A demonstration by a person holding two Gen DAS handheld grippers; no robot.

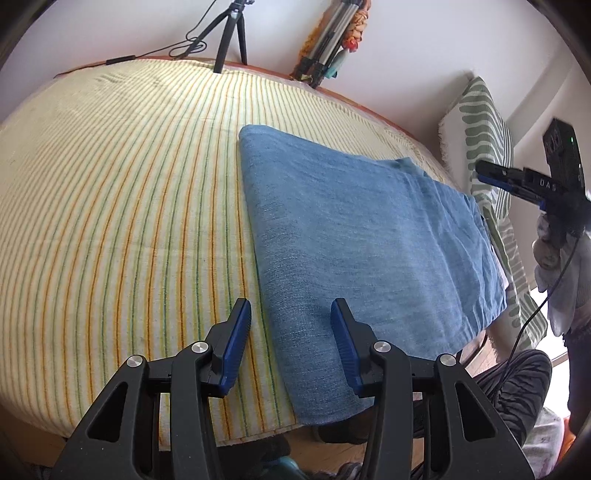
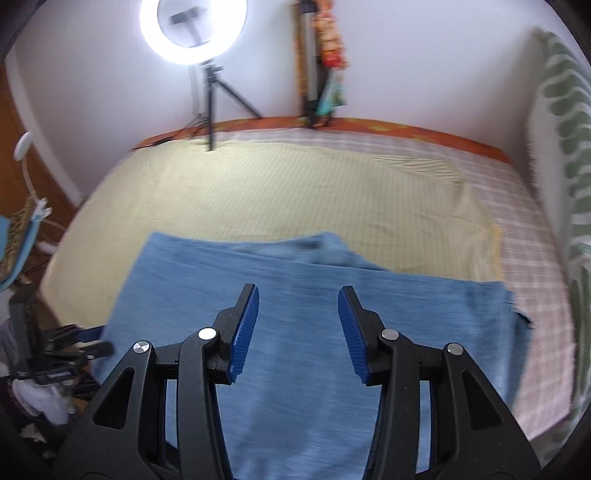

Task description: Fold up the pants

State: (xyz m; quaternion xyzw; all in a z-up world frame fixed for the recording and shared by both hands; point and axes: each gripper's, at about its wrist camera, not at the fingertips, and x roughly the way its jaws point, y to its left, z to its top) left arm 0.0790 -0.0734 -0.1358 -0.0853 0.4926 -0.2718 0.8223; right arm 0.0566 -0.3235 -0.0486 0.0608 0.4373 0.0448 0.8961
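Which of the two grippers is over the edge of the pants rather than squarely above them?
The left gripper: its open jaws straddle the left edge of the folded blue pants, one finger above the striped sheet. The right gripper has denim under both.

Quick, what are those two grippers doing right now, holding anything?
Left gripper: open, holding nothing, above the blue pants.
Right gripper: open, holding nothing.

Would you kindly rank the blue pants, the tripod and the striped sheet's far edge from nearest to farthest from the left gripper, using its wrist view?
1. Blue pants, directly beneath the left gripper.
2. Striped sheet, far edge beyond.
3. Tripod, by the wall.
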